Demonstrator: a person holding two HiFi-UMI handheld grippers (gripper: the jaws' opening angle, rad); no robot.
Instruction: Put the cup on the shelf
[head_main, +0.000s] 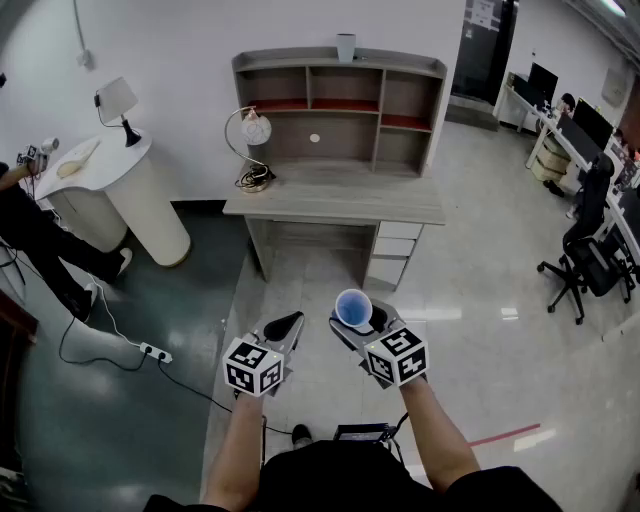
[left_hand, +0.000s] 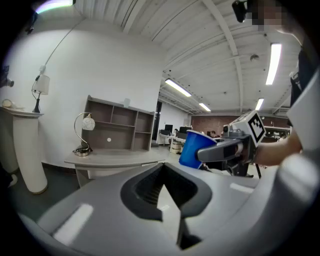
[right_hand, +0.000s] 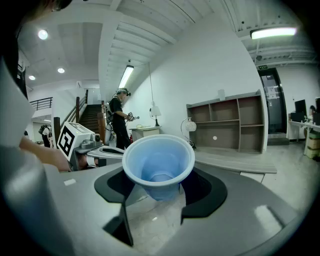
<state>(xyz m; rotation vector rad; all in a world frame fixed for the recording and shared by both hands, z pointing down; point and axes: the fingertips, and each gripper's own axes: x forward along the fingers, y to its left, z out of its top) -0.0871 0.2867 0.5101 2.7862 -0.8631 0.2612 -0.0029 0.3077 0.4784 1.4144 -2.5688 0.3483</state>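
While the right tool (head_main: 352, 320) clamps the empty blue cup (right_hand: 158, 161) between its jaws, the left tool (head_main: 284, 326) sits closed on nothing just left of it, both over grey floor (head_main: 480, 330), well short of the far worktop (head_main: 335, 205) and shelf (head_main: 340, 105), pale container (head_main: 346, 46) on top.

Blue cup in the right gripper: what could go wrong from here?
The right gripper pinches the blue cup low on its tapered wall, so it may slip or tip. At the shelf, its rim might catch a board, or an arm could knock the lamp.
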